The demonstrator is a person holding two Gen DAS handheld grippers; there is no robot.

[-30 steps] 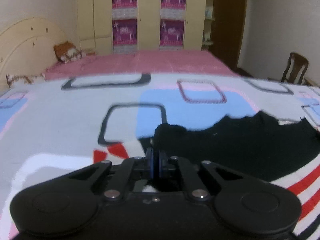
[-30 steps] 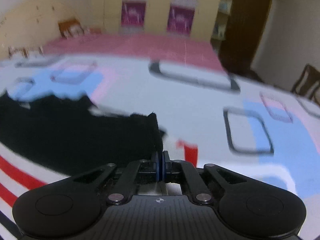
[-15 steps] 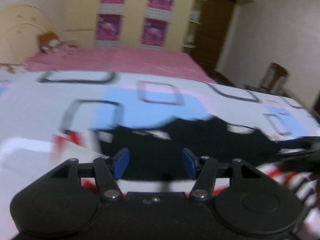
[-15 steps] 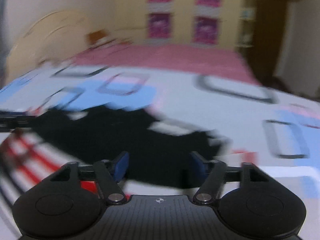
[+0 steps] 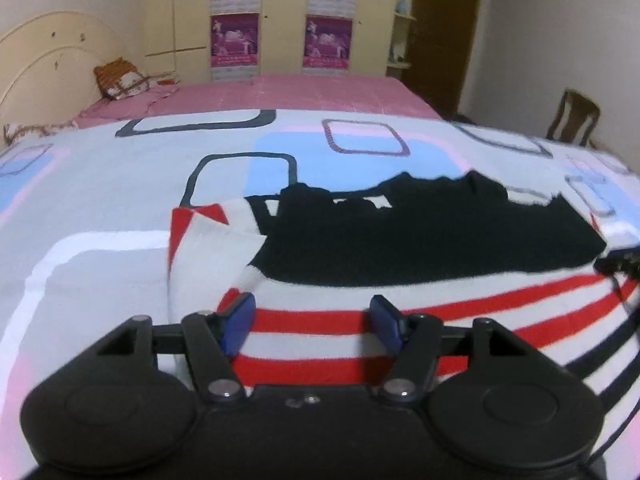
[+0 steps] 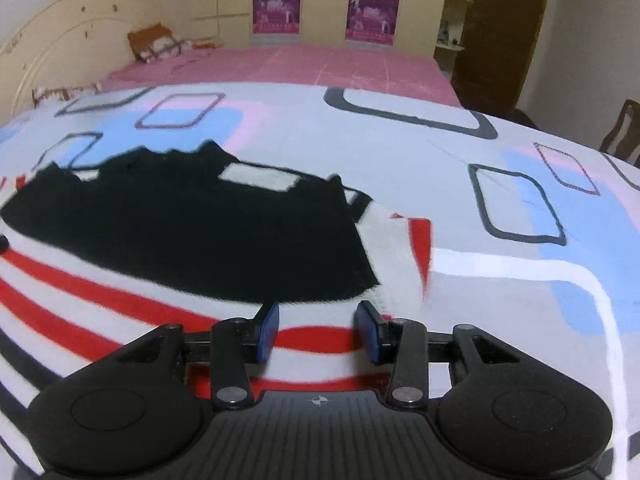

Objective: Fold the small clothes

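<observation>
Both tools (image 5: 312, 322) (image 6: 318, 330) gaping, empty, above striped garment (image 5: 440, 300); chair (image 5: 574, 120) beyond bed (image 5: 120, 200)

The left gripper (image 5: 311, 322) hangs over the striped garment (image 5: 400, 300), jaws apart, just opened. Nothing lies between them

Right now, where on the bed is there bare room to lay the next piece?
Bare quilt lies left of the striped garment, and more to its right. Behind it, the pink sheet up to the pillow. The middle is taken.
</observation>
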